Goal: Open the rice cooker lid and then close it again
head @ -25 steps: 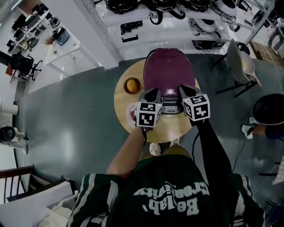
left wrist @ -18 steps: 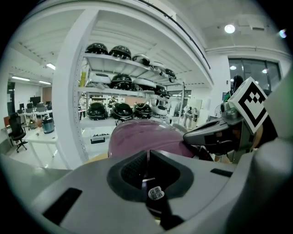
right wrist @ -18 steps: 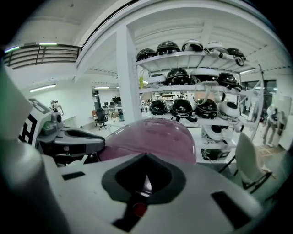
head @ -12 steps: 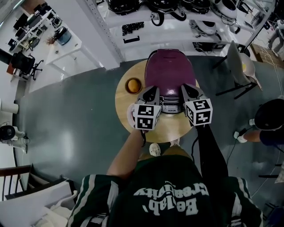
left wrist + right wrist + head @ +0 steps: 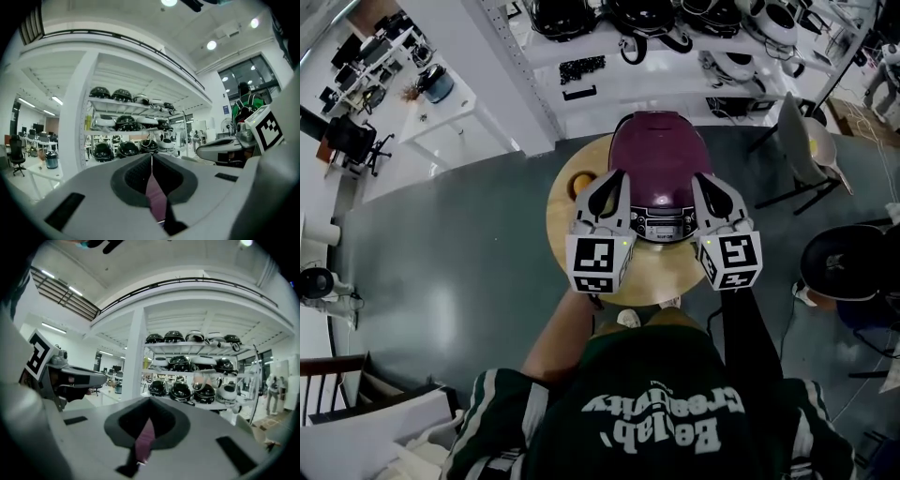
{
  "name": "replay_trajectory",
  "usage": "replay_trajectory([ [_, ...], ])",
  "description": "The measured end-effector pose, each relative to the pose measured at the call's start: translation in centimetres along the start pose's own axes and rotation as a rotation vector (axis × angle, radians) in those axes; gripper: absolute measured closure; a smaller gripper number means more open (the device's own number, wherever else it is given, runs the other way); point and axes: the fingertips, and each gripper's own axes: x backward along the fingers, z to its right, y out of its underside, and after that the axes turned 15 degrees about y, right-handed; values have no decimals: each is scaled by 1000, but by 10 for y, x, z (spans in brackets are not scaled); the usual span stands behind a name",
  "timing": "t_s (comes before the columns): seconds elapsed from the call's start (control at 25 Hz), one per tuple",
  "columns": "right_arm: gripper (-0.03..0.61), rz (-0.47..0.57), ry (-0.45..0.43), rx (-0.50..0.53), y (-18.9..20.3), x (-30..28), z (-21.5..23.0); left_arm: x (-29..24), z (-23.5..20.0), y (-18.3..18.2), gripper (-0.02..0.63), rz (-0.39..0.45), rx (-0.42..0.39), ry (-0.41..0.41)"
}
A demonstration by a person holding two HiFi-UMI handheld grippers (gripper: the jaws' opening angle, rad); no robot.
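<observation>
We hold the left tongs [image 5: 614, 180] and the right tongs [image 5: 705, 182] side by side above the near half of the rice cooker [image 5: 656, 155], one at each side of it. Both pairs are pressed together at the tips and pinch nothing. In each gripper view only a sliver of the cooker's purple shows through the slit below the tips. The cooker stands on the far part of the round wooden table [image 5: 661, 270], its lid down and its control panel [image 5: 661, 225] facing us. Beyond it, shelves of helmets [image 5: 123, 123] fill the far wall.
</observation>
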Motion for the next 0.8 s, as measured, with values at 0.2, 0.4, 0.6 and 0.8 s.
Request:
replay_trajectory([
  [0.2,575,59,27,14,-21,7,2,13,-1,-24,612,53,-34,-13],
  [0.4,575,70,32,15,-29,11,1,22,-3,-36,614,85,-46,-26],
  [0.6,575,62,24,14,-27,11,0,26,-7,-38,614,83,-65,-45],
  [0.8,575,62,17,5,-26,12,-3,31,-8,-40,614,83,-75,-44],
])
